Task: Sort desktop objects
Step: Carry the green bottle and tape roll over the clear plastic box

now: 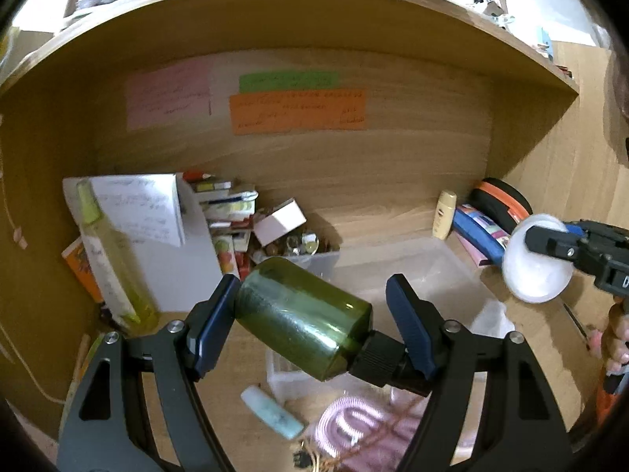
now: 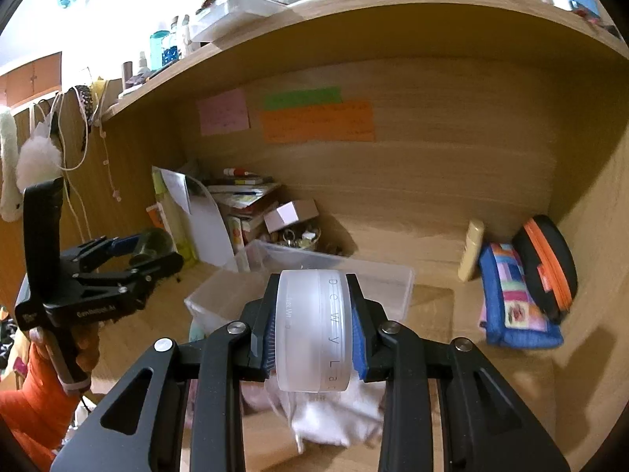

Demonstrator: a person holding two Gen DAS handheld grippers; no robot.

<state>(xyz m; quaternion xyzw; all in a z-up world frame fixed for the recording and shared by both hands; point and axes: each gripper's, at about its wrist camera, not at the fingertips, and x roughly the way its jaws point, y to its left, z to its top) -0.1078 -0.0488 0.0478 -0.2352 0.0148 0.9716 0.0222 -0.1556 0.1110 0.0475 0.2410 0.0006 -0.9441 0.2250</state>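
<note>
a: the left gripper point(image 1: 314, 314) has its fingers point(image 1: 212, 322) pinching a green bottle point(image 1: 302, 314) end to end, base on one pad, black cap point(image 1: 379, 358) on the other. it hangs slanted, above the near edge of the clear bin point(image 1: 432, 267).

b: that looks risky to me. the hold is along the bottle's length, and only the narrow cap meets the right pad, so i think a twist of the wrist could let it pivot and slip out.

a: the right gripper point(image 2: 312, 330) is pinching a frosted jar point(image 2: 312, 334) across its flat faces, over the white cloth point(image 2: 334, 417), with the bin at twelve o'clock.

b: smooth round plastic. i'd guess it could roll between the pads if tipped.

a: at two o'clock of the jar, the blue pouch point(image 2: 515, 299) and the black case point(image 2: 546, 259) lie touching on the table point(image 2: 511, 393).

b: both grippers head for one bin, so they may well collide over it.
</note>
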